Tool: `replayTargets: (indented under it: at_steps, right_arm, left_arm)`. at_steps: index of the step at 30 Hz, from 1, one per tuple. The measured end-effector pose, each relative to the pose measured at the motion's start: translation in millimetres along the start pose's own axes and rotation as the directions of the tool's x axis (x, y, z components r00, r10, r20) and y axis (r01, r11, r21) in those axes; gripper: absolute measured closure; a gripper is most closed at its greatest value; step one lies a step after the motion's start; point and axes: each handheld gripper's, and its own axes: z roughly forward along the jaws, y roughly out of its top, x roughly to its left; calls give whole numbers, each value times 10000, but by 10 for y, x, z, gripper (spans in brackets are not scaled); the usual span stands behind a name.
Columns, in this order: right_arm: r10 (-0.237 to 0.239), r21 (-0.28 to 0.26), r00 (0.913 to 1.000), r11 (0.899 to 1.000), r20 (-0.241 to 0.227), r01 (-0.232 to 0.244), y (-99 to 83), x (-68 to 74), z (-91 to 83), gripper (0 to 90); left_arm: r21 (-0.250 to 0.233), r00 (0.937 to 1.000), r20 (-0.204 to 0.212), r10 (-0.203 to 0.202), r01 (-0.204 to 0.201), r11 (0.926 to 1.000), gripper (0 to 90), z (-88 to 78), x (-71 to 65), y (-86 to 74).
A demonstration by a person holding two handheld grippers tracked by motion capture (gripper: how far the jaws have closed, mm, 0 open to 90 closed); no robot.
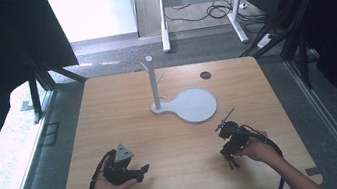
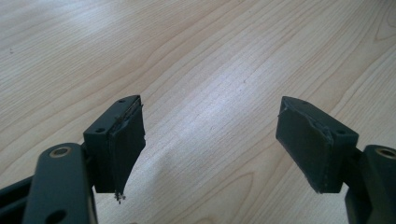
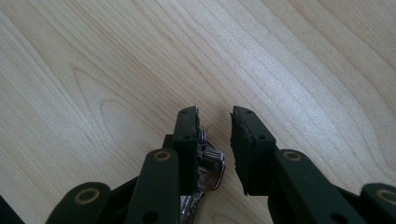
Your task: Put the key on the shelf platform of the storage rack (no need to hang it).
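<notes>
While the left gripper (image 2: 210, 140) waits wide open, the right gripper (image 3: 215, 140) closes around keys (image 3: 208, 165) on the table (image 1: 163, 140), not yet lifted to the stand (image 1: 154, 84).

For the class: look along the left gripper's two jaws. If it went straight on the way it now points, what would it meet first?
Most likely the bare wooden tabletop. The left gripper has its jaws wide apart with nothing between them, and its own view shows plain wood ahead. How soon it would touch is hard to judge, since depth is unclear.

High view looks down on the whole tabletop (image 1: 173, 139); both gripper views sit close above its wood.
</notes>
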Motion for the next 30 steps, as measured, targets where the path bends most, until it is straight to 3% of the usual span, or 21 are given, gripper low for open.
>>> replayTargets:
  at_steps: [10, 18, 30]
  right_arm:
    - [61, 263, 9997, 9996, -225, -55, -7, 16, 66, 770]
    - [-106, 507, 9995, 9986, -310, 121, 10, 33, 63, 884]
    - [-450, 745, 9989, 9962, -142, 460, 28, 79, -33, 896]
  left_arm:
    - [32, 10000, 36, 24, -24, 10000, 239, 12, -10, 0]
    - [61, 10000, 24, -24, 24, 10000, 239, 21, 6, -9]
    - [95, 10000, 24, -26, 25, 10000, 239, 27, 23, -14]
